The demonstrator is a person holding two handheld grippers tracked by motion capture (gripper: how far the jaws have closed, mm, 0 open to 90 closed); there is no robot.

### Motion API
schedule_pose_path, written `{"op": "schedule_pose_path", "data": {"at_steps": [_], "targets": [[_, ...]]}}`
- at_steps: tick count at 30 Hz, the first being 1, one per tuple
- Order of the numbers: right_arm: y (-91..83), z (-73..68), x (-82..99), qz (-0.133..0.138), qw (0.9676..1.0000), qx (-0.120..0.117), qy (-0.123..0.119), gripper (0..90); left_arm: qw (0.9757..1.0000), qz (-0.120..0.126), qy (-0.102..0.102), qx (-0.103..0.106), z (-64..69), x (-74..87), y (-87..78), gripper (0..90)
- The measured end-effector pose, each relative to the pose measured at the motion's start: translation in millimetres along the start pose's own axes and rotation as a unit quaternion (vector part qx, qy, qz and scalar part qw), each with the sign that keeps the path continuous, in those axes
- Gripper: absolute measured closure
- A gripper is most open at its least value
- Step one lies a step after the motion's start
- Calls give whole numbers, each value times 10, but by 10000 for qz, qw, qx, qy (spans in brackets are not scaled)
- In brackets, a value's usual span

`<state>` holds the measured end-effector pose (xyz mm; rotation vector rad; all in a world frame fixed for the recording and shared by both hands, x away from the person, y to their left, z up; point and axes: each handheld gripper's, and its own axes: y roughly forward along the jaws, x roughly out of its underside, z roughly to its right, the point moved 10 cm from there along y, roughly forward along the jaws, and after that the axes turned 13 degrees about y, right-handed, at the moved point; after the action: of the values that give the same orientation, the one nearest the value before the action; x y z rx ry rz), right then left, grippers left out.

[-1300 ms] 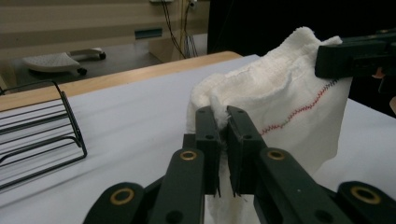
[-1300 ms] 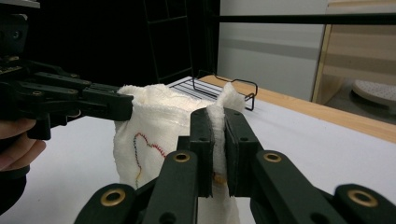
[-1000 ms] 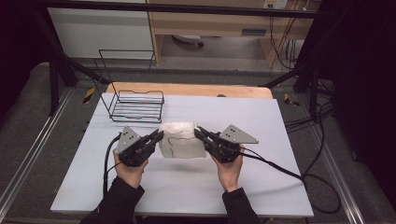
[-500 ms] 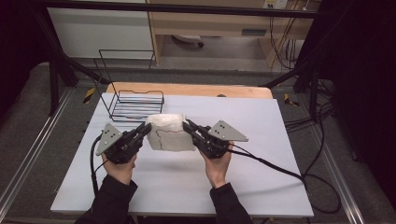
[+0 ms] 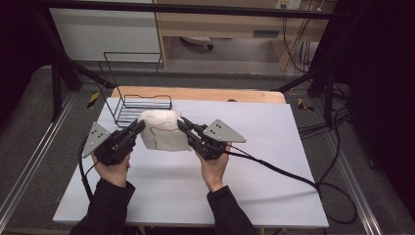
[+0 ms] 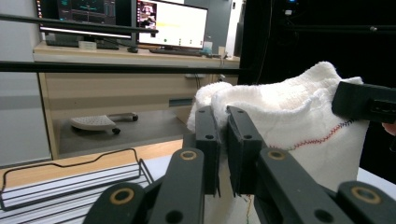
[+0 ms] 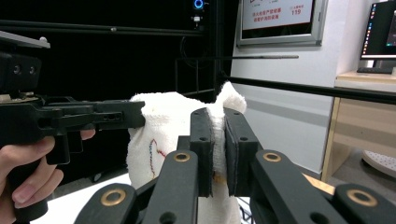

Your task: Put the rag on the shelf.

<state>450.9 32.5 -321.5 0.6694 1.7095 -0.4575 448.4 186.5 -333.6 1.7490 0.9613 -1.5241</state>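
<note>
A white folded towel with a red stitched line hangs lifted above the white table, held by its two upper corners. My left gripper is shut on the towel's left corner, seen pinched in the left gripper view. My right gripper is shut on the right corner, where white cloth is pinched between its jaws. In the right gripper view the other gripper and the hand holding it appear at the left. The towel hangs down between both grippers.
A black wire basket stands on the table's back left corner, just behind the towel. A wooden strip runs along the table's far edge. Black cables trail over the right side of the table. Dark frame posts flank the table.
Both grippers have carried the towel up and toward the back left, nearer the wire basket. The towel now hangs off the table instead of resting on it.
</note>
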Motion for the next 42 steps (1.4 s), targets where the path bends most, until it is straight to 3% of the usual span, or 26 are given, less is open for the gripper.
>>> {"op": "schedule_pose_path", "data": {"at_steps": [25, 42], "targets": [[489, -242, -384, 314, 9992, -105, -213, 840, 9985, 355, 74, -403, -492, -469, -115, 837], [788, -321, -872, 568, 9975, -99, -416, 840, 9957, 678, 120, -614, -820, -940, -26, 838]]}}
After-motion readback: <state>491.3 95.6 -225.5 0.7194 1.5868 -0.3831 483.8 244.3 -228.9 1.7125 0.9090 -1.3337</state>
